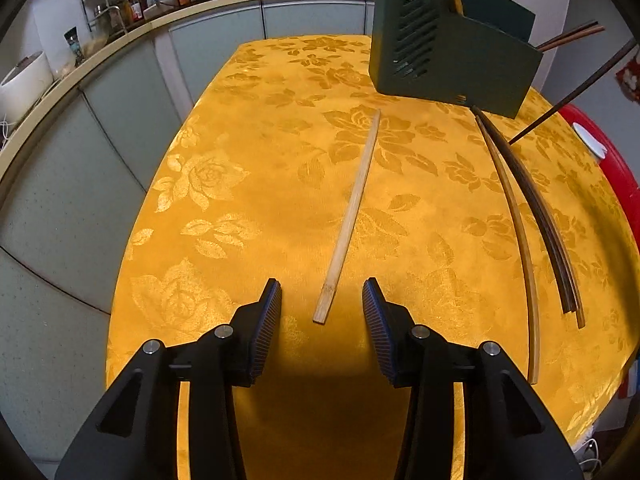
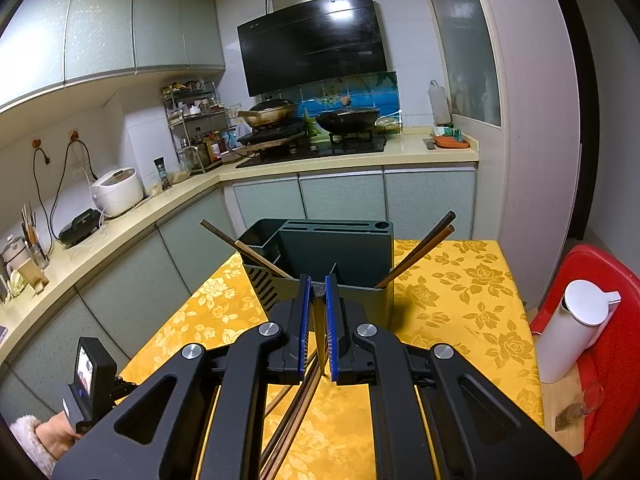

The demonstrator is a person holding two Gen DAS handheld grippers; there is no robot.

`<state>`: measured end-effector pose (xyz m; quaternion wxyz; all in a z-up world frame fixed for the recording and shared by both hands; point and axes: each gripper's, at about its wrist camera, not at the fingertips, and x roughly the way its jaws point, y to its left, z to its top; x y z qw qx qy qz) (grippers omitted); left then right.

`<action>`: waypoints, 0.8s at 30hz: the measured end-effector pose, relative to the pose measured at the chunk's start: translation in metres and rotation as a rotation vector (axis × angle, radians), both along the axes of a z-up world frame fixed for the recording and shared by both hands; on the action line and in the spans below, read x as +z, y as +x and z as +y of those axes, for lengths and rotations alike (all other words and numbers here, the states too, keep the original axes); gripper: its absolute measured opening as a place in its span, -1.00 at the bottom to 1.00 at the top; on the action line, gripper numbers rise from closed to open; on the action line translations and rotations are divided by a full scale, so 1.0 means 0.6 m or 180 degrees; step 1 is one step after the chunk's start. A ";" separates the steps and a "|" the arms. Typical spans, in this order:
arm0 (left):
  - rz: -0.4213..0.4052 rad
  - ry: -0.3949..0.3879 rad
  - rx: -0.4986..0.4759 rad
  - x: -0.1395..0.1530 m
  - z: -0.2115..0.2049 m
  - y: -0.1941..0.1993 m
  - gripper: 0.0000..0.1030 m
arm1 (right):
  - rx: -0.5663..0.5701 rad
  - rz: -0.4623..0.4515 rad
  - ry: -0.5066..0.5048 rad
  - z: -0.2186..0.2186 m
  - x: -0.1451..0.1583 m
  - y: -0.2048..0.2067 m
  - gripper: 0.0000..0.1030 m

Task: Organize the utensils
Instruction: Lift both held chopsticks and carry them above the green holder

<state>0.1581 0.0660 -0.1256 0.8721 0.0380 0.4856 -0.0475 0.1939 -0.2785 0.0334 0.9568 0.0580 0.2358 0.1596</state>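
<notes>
- We take the step in hand to be a pick-up: our left hand-held gripper (image 1: 322, 300) hangs over the pale bamboo chopstick (image 1: 352, 216), which lies alone on the yellow-clothed counter (image 1: 224, 208).
- Its jaws stand partly apart, one on each side of the chopstick's near end. The pads (image 1: 267, 322) do not press on it, so nothing is held yet.
- Our right hand-held gripper (image 2: 317, 312) is closed. A thin dark stick, seemingly a chopstick, runs between its blue pads (image 2: 331, 328), but we cannot tell for sure that it is clamped.
- The dark green utensil holder (image 1: 452, 56) stands at the far end of the counter. Chopsticks already lean out of its compartments on both sides.
- More chopsticks (image 1: 536, 216), a tan one and dark ones, lie together on the counter to the right, well apart from the pale one.
- Next, as we judge it, the left jaws must sink until the pads bracket the stick, then close squarely across it.
- The stick is thin and lies flat on cloth, so a shallow or skewed pinch could let it roll or slip.
- Once lifted, it wants tipping upright for the holder.
</notes>
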 end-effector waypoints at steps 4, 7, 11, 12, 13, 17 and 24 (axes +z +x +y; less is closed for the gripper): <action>-0.0054 0.0009 -0.0091 0.001 -0.008 -0.008 -0.60 | -0.0003 0.0000 0.0005 0.001 0.000 0.000 -0.84; -0.0081 -0.0007 -0.0095 0.001 -0.010 -0.016 -0.78 | -0.0009 0.0003 0.0008 0.001 0.000 -0.001 -0.84; -0.0093 -0.0047 -0.0033 0.001 -0.006 -0.018 -0.88 | -0.0022 0.0010 0.0021 0.003 0.000 -0.004 -0.84; -0.0064 -0.0037 -0.0039 0.003 -0.006 -0.017 -0.88 | -0.0018 0.0008 0.0016 0.002 0.000 -0.004 -0.84; -0.0032 -0.0052 -0.0050 0.004 -0.006 -0.016 -0.88 | -0.0018 0.0008 0.0013 0.002 0.000 -0.004 -0.84; -0.0095 0.0000 -0.0138 0.037 -0.008 -0.018 -0.88 | -0.0025 -0.0006 0.0018 0.002 0.001 -0.004 -0.84; -0.0306 0.0089 -0.0355 0.126 -0.032 -0.015 -0.88 | -0.0040 -0.0077 0.0041 -0.009 0.011 -0.012 -0.84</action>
